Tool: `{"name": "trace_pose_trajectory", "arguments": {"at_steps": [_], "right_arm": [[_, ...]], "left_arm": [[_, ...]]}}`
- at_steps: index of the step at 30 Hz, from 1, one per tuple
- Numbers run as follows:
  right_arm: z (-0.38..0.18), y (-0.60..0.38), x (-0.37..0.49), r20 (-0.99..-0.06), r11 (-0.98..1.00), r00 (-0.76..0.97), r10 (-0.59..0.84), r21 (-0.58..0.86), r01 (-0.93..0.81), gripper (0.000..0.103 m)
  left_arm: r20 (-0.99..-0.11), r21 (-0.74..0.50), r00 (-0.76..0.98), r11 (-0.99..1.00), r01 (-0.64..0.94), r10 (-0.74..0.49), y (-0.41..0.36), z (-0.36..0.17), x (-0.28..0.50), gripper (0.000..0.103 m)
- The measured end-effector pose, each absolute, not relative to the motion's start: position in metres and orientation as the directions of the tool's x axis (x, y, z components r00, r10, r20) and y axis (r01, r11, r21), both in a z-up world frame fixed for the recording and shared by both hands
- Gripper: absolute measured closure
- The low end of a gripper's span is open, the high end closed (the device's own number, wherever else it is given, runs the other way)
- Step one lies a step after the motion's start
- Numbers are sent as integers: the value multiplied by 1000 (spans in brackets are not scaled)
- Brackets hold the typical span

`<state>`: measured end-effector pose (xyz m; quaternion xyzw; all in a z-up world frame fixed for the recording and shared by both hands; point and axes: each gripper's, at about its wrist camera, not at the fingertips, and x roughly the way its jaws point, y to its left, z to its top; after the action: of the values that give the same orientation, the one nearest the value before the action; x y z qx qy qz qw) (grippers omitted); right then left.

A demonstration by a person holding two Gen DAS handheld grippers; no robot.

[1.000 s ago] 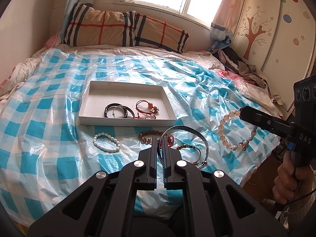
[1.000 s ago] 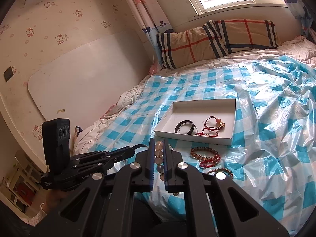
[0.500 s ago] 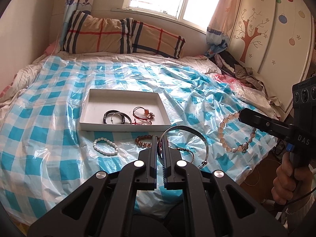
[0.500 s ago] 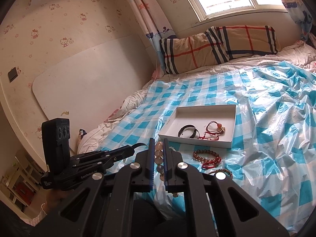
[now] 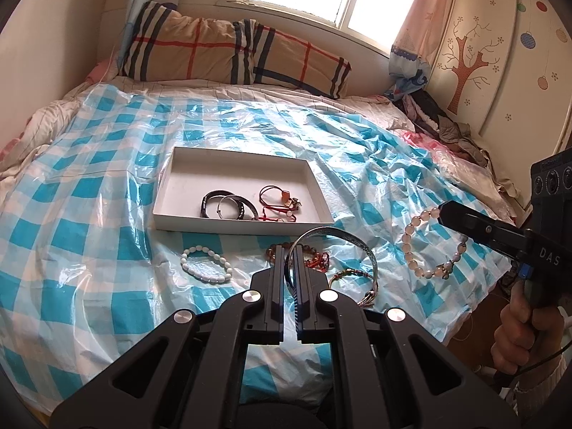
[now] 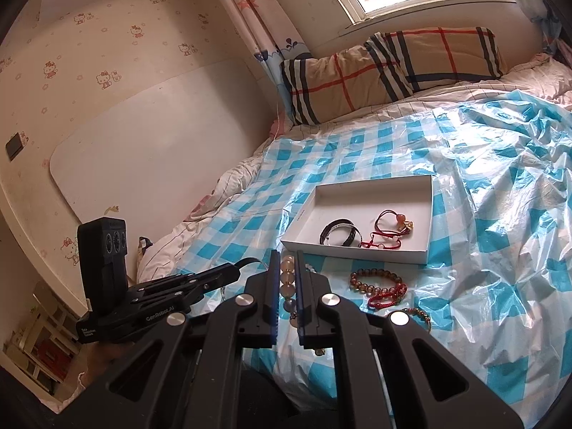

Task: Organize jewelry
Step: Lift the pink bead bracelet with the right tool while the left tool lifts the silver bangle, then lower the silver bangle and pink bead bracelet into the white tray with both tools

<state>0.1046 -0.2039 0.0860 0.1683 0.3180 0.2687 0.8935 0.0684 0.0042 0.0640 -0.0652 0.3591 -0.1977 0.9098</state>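
A white tray (image 5: 164,193) on the blue-checked plastic sheet holds dark bangles (image 5: 228,204) and red cord bracelets (image 5: 280,203). My left gripper (image 5: 289,254) is shut on a silver bangle (image 5: 352,245), held above the sheet in front of the tray. My right gripper (image 6: 287,261) is shut on a pale pink bead bracelet (image 6: 287,279); in the left wrist view that bracelet (image 5: 414,250) hangs from the right gripper at the right. A white bead bracelet (image 5: 205,268), a brown bead bracelet (image 6: 375,280), a red one (image 6: 386,295) and a multicoloured one (image 5: 352,275) lie before the tray.
Plaid pillows (image 5: 228,53) lie at the headboard under the window. A wardrobe (image 5: 500,53) and a heap of clothes (image 5: 447,125) stand to the right of the bed. The near bed edge drops off below the loose bracelets.
Both grippers have risen and pulled back slightly with their bracelets still held. The jewelry on the sheet and in the tray has not moved.
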Motion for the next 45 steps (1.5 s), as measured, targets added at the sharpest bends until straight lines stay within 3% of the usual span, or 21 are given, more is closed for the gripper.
{"name": "trace_pose_trajectory", "arguments": {"at_steps": [45], "right_arm": [[-14, -187, 287, -508, 785, 625, 592, 540, -305, 94]], "left_arm": [[-723, -204, 617, 949, 241, -312, -16, -25, 255, 99]]}}
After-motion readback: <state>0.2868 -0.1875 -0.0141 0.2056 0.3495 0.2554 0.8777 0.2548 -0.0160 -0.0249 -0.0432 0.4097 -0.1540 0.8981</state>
